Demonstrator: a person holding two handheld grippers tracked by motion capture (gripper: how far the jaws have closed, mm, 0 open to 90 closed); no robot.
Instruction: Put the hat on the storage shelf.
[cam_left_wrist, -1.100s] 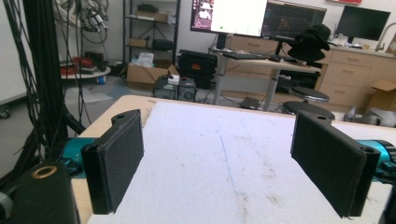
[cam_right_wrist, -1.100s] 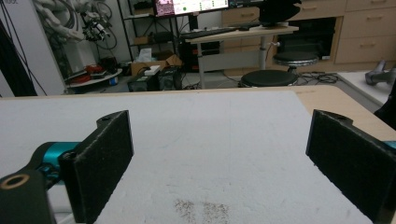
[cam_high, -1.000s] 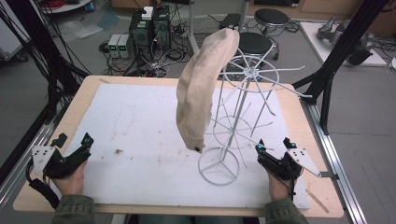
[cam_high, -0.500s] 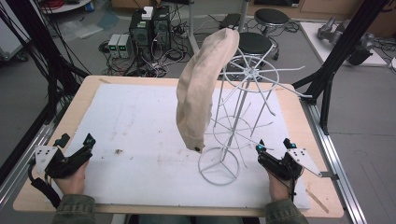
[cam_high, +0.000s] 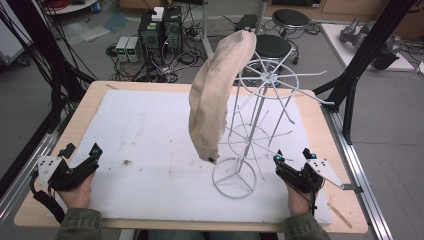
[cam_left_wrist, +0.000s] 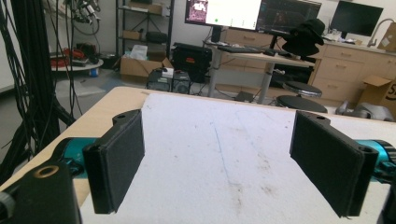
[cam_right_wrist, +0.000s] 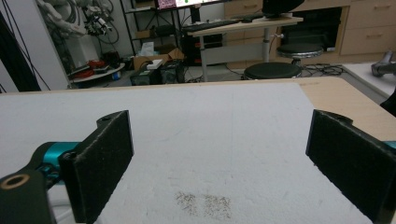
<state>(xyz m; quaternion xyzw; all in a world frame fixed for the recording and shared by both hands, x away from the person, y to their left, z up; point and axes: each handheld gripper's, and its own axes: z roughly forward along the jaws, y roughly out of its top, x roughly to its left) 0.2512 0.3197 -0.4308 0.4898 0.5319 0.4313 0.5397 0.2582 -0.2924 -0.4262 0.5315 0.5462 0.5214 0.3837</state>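
Note:
A beige cloth cap (cam_high: 214, 97) hangs from the top of a white wire stand (cam_high: 259, 102) that rises from a ring base (cam_high: 234, 178) right of the table's middle. My left gripper (cam_high: 81, 150) rests open at the near left corner, well away from the stand. In the left gripper view, the left gripper (cam_left_wrist: 217, 163) has only bare white mat between its pads. My right gripper (cam_high: 292, 157) lies open at the near right, just right of the ring base. Nothing sits between its pads in the right gripper view (cam_right_wrist: 219, 163).
A white mat (cam_high: 150, 130) covers most of the wooden table (cam_high: 320, 125). The stand's thin wire arms (cam_high: 310, 97) stick out toward the right and far side. Black frame posts (cam_high: 360, 65) flank the table. Stools and computers stand on the floor beyond.

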